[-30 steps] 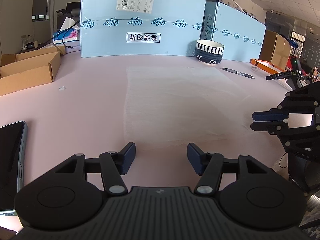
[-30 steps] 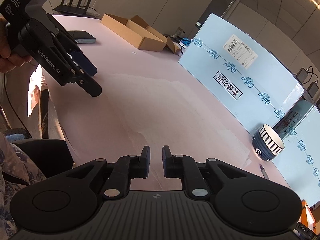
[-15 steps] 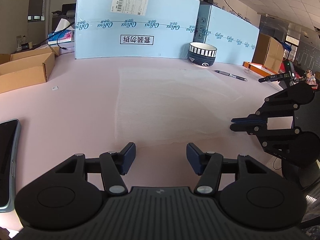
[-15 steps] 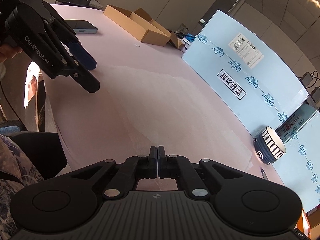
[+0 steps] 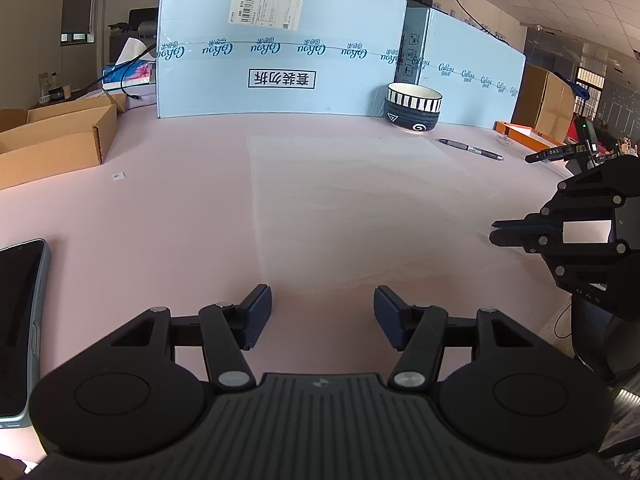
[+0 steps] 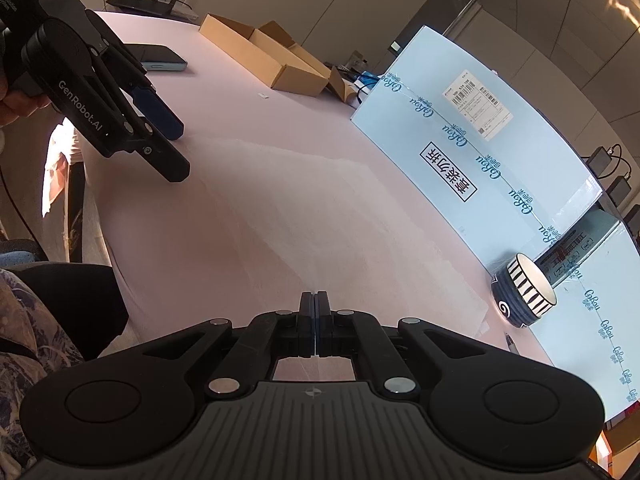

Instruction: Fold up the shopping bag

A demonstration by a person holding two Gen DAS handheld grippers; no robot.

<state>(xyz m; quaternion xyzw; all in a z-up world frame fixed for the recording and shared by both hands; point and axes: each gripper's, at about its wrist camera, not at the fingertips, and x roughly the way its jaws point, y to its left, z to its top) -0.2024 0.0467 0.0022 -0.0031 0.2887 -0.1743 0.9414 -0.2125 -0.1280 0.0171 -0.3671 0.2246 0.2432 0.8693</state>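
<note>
1. Shopping bag (image 5: 352, 200), thin and translucent white, lies flat on the pink table (image 5: 180, 208), in the middle, its near edge just beyond the left hand-held gripper (image 5: 322, 312).
2. Left hand-held gripper: jaws about half open, nothing between them; it hangs over bare table at the bag's near edge.
3. Right hand-held gripper (image 6: 315, 320): jaws fully closed at the bag's near right edge. Whether film is pinched between the pads cannot be told; the plastic is too thin to see there.
4. Far side: pale blue carton (image 5: 280, 52) standing upright, a striped bowl (image 5: 414, 106) in front of its right end, a pen (image 5: 470, 149) just right of the bowl.
5. Left side: open cardboard box (image 5: 52, 140) far, dark phone (image 5: 18, 320) at the near left edge.
</note>
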